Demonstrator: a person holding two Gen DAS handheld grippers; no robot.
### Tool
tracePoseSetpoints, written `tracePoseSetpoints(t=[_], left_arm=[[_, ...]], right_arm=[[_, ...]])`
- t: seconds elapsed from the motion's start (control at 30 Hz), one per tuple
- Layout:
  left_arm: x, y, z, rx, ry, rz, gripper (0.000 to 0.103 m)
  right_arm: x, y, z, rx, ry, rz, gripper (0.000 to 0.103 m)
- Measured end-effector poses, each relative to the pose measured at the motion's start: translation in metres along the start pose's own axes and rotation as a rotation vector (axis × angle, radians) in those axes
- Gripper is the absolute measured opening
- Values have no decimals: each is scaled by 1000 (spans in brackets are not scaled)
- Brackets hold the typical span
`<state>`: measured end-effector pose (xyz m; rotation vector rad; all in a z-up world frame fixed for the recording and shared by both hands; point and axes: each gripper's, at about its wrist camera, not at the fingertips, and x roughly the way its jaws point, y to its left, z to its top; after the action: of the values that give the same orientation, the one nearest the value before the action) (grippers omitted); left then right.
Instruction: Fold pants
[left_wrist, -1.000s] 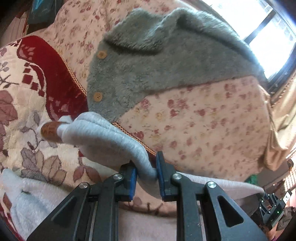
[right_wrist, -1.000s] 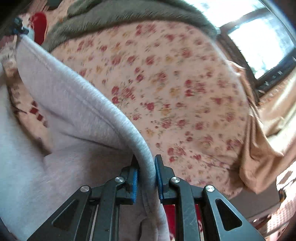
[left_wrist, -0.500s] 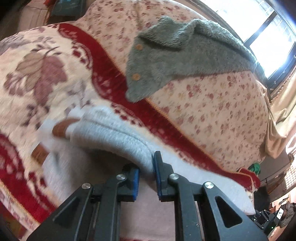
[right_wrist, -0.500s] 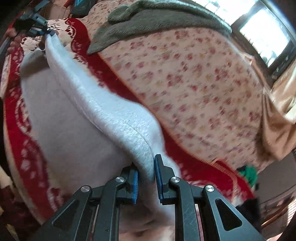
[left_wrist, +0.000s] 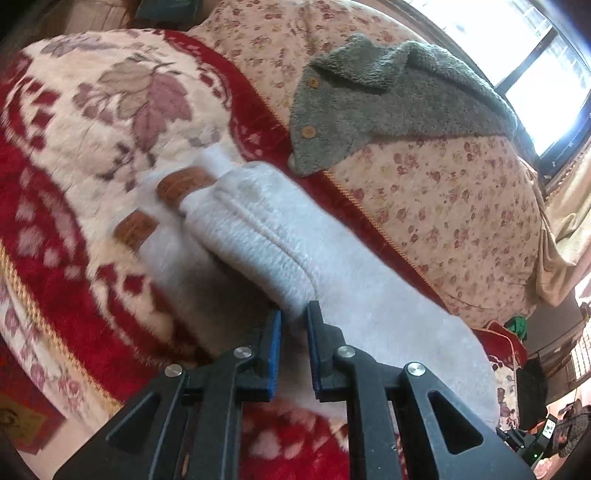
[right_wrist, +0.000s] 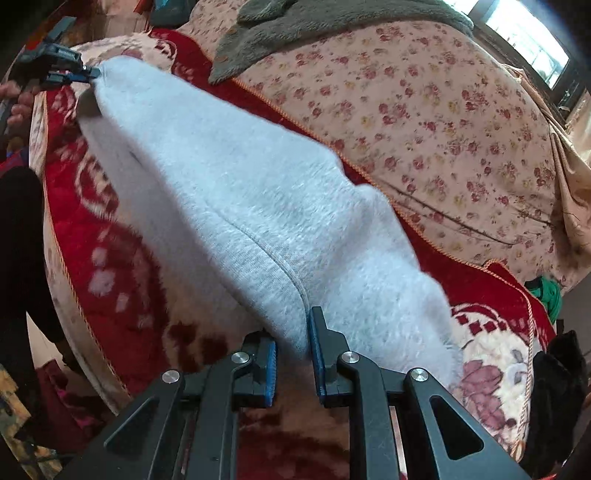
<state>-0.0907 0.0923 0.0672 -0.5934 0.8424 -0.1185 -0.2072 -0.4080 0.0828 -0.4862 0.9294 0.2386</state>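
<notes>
The left gripper pointed steeply down at the bed, its blue pads clenched on a thick ribbed edge of the light grey pants; the right gripper tilted down too, its pads pinched on a hemmed edge of the same pants; the cloth stretched between the two, draped over the red and cream blanket. In the right wrist view the left gripper showed at the far end of the pants, with a hand behind it. A grey fleece jacket lay further back on the flowered sheet.
</notes>
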Motion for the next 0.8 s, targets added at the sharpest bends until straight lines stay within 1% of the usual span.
tracePoseSetpoints(t=[0.07,0.1,0.17,0.23,0.27,0.3,0.33,0.37,0.4,0.47,0.5,0.57,0.63,0.7,0.8], left_arm=[[2,8,-5,-4,2,32,8],[2,12,-6,-10,2,40,8],[-1,16,-6,-31,-8,20,8],[-8,16,-4,-39,-43,9,9],[-11,14,-3,-35,-57,4,20],[-13,12,-2,-31,-69,-14,42],[-14,10,-2,-37,-77,-22,57],[-14,9,-1,-49,-89,-31,78],[-14,9,-1,-62,-101,-41,80],[-8,4,0,-58,-91,-34,80],[-5,1,0,-47,-87,-17,80],[3,-6,-3,-7,-81,45,80],[9,-10,-7,20,-68,70,80],[12,-11,-12,28,-63,66,80],[22,-11,-17,19,-26,58,80]], right_arm=[[3,1,-4,12,-1,6,16],[5,1,-5,14,-2,4,16],[8,0,-5,22,2,9,16],[10,0,-5,11,0,2,18],[10,0,-6,14,-5,2,19],[10,-1,-7,20,-8,3,19],[10,-1,-7,23,-12,2,20],[9,-1,-8,28,-16,-2,20],[8,-2,-8,33,-17,-4,22],[6,-7,-9,76,-18,11,36],[3,-11,-11,122,-22,34,55],[-4,-18,-16,206,-43,75,70],[-10,-24,-23,275,-48,110,70],[-16,-34,-35,381,-51,170,70],[-17,-56,-62,610,-44,304,70]])
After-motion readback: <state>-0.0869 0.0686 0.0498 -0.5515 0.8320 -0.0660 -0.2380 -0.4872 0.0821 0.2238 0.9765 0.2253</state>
